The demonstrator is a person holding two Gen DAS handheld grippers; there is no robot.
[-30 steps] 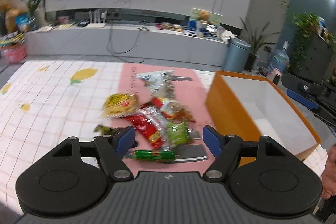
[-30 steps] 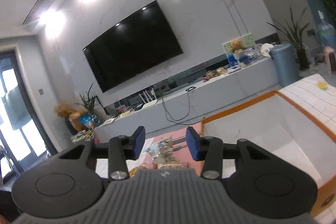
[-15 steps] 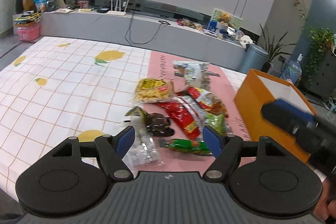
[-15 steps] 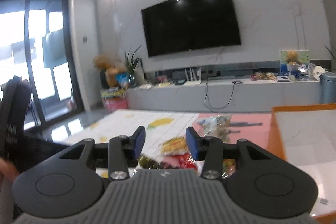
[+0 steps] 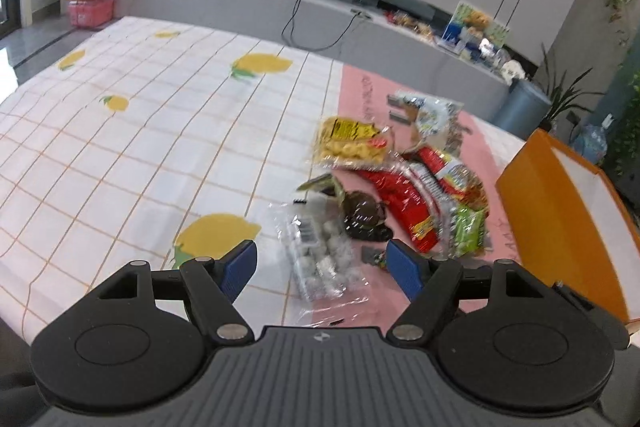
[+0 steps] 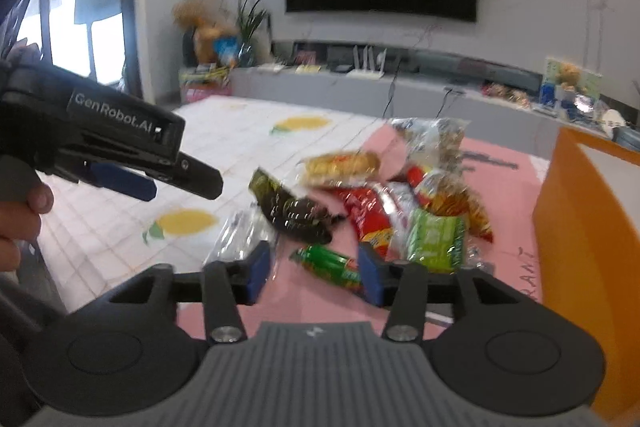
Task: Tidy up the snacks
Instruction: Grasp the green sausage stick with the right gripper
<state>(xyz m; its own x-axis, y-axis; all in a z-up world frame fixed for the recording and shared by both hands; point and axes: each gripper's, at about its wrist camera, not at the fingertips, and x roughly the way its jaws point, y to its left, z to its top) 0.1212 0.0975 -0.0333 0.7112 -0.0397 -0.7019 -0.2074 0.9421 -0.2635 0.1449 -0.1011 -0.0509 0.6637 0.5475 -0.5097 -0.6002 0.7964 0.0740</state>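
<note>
Snack pile [image 5: 400, 183] sits on the pink mat [image 5: 484, 147], right beside the orange box [image 5: 560, 227]. Loads of bare lemon-print tablecloth [image 5: 140, 131] on the other side. The left gripper [image 5: 322, 267] hangs spread wide over a clear bag of pale balls [image 5: 320, 255], nothing pinched. The right gripper [image 6: 314, 273] is opening, with the green stick pack [image 6: 332, 264] lying slantwise beyond its blue pads, not touched. It's blurry, so labels are unreadable.

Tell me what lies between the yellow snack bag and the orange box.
In the left wrist view, red snack packets fill the stretch between the yellow snack bag and the orange box.
</note>
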